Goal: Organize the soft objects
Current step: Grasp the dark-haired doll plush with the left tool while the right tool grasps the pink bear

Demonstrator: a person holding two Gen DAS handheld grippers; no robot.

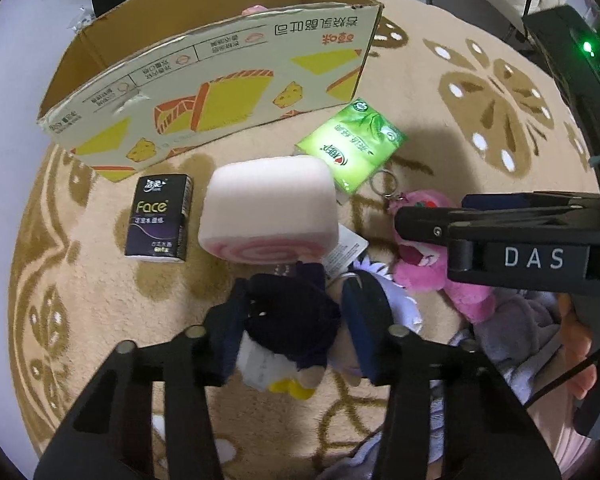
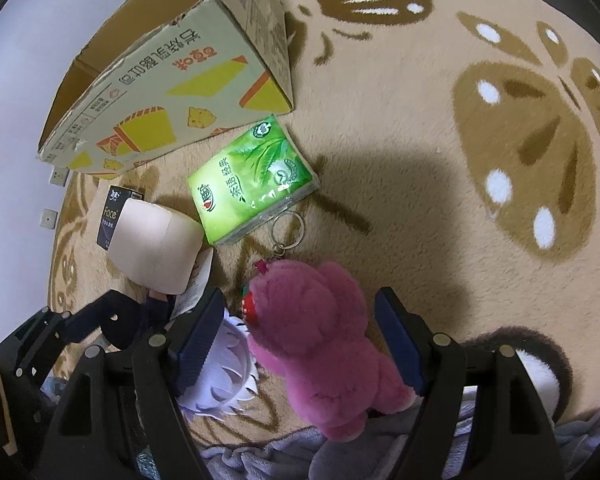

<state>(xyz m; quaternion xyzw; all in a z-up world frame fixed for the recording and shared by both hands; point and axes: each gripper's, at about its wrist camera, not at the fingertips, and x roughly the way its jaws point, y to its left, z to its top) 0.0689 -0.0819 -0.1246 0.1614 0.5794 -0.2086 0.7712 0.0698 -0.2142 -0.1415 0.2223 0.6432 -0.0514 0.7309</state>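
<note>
Down on the beige patterned carpet (image 2: 380, 128), the left gripper (image 1: 296, 312) is clenching a small dark-clothed plush doll (image 1: 292, 320) between its pads. Alongside, the right gripper (image 2: 300, 344) is straddling a fuzzy pink plush bear (image 2: 320, 344), jaws spread and not squeezing, near the printed cardboard box (image 1: 220, 92).

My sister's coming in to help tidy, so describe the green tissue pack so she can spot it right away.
Find the open cardboard box on the beige patterned rug. Just off its near right corner lies the green tissue pack, flat, with a keyring by its near edge. It is the only bright green thing there, printed with tea leaves; the other tissue pack is black, and the plush roll between them is pink.
</note>
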